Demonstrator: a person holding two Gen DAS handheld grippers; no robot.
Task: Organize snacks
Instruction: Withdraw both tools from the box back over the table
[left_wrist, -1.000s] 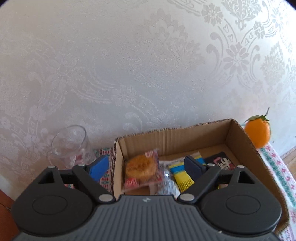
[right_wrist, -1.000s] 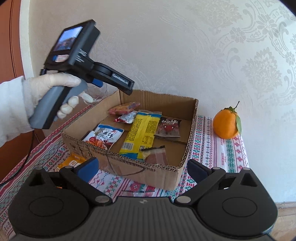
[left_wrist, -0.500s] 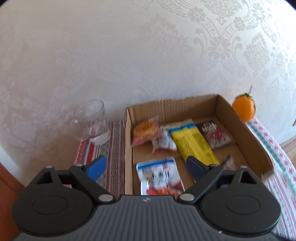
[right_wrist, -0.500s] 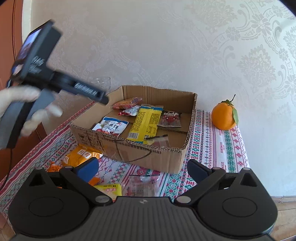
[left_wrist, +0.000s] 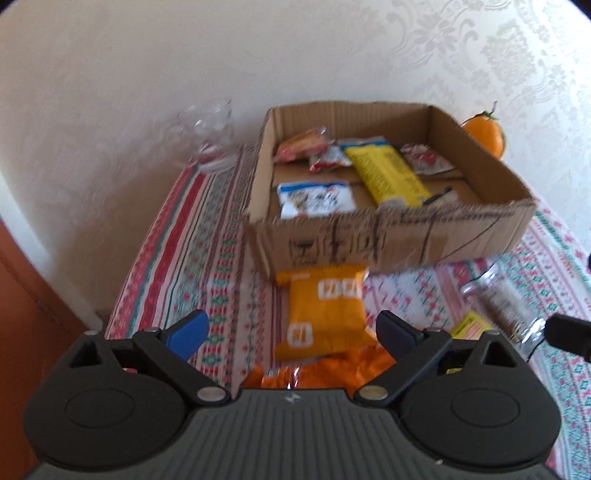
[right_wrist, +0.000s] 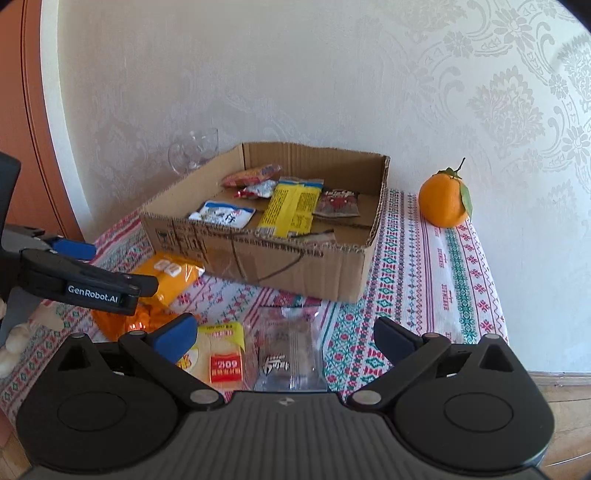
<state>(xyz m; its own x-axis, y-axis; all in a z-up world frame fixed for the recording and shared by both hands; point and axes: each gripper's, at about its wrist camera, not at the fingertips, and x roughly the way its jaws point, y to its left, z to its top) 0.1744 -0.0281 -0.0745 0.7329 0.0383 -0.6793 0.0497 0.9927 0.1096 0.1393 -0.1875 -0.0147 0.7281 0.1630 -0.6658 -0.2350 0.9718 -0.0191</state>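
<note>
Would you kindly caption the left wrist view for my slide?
Open left gripper above an orange snack packet before the cardboard box.

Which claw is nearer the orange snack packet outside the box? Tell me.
Left. The left claw hangs open right over the orange snack packet, not touching. The right claw sits off to its side, above the clear packet.

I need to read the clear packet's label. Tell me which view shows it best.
The right wrist view: the clear packet lies close and sharp between the open right hand-held gripper's fingers. The left wrist view shows it blurred at the right edge.
</note>
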